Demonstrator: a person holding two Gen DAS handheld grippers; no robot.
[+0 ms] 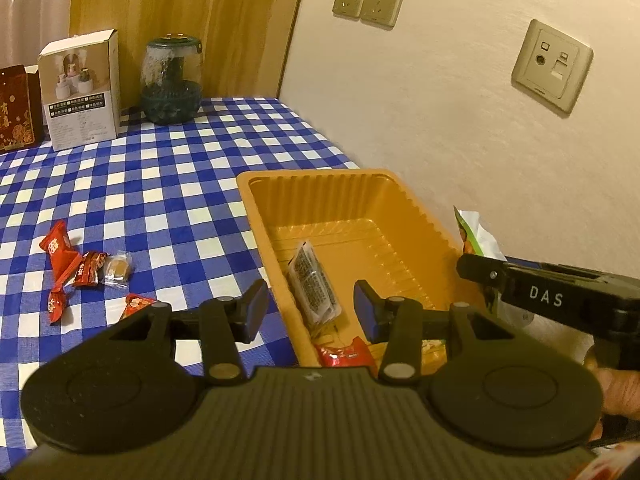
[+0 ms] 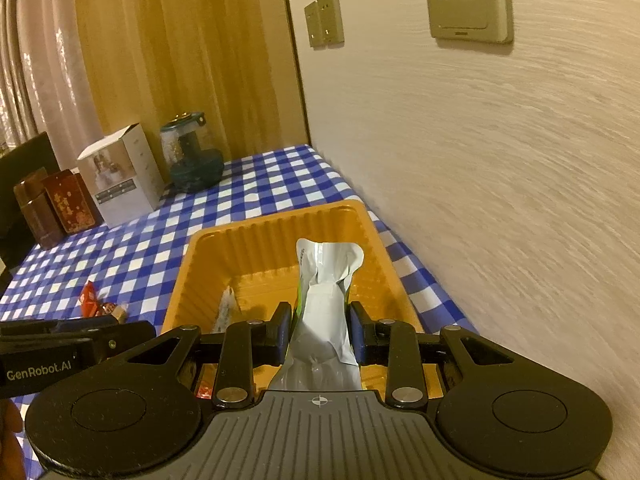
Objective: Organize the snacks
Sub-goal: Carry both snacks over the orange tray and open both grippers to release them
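An orange plastic tray (image 1: 320, 178) sits on the blue checked tablecloth against the wall. In it lie a dark printed packet (image 1: 314, 284) and a red wrapper (image 1: 344, 354). My left gripper (image 1: 310, 312) hangs open over the tray's near left corner, with its pads touching nothing. My right gripper (image 2: 318, 332) is shut on a white and green snack pouch (image 2: 326, 300), held above the tray (image 2: 272, 220). From the left wrist view that gripper (image 1: 480, 268) reaches in from the right. Several small red candies (image 1: 60, 248) and a clear-wrapped brown sweet (image 1: 118, 268) lie on the cloth left of the tray.
A white carton (image 1: 80, 88), a green glass jar (image 1: 172, 80) and a dark red box (image 1: 16, 108) stand at the table's far side. A wall with sockets (image 1: 552, 64) runs close along the tray's right side. A person's hand (image 1: 616, 392) holds the right gripper.
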